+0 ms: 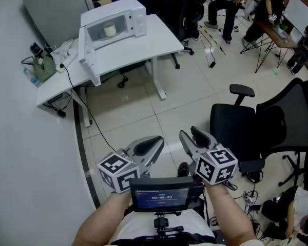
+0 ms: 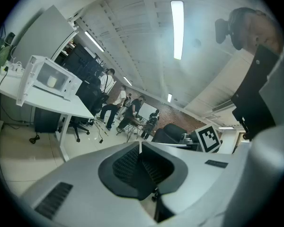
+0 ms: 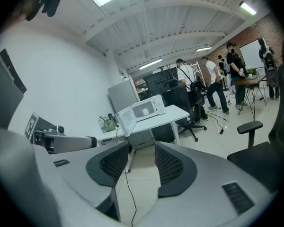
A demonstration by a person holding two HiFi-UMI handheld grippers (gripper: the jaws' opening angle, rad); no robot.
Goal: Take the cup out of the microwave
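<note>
A white microwave [image 1: 124, 15] stands on a white desk [image 1: 138, 45] far ahead, with its door [image 1: 87, 53] swung open to the left. A pale cup [image 1: 109, 29] sits inside it. The microwave [image 3: 149, 109] and the cup [image 3: 144, 111] show small in the right gripper view, and the microwave [image 2: 61, 79] and cup [image 2: 51, 82] also show in the left gripper view. Both grippers are held low near my body, far from the desk. My left gripper [image 1: 159, 139] [image 2: 140, 144] has its pads together with nothing in them. My right gripper [image 1: 189, 133] [image 3: 142, 148] stands open and empty.
A black office chair [image 1: 246, 132] stands right of the grippers. A green bag [image 1: 42, 67] and cables lie on the desk's left end, and a cord [image 1: 92, 122] runs down to the tiled floor. People and tripods are at the far right [image 1: 231, 4]. A small screen [image 1: 161, 199] sits at my chest.
</note>
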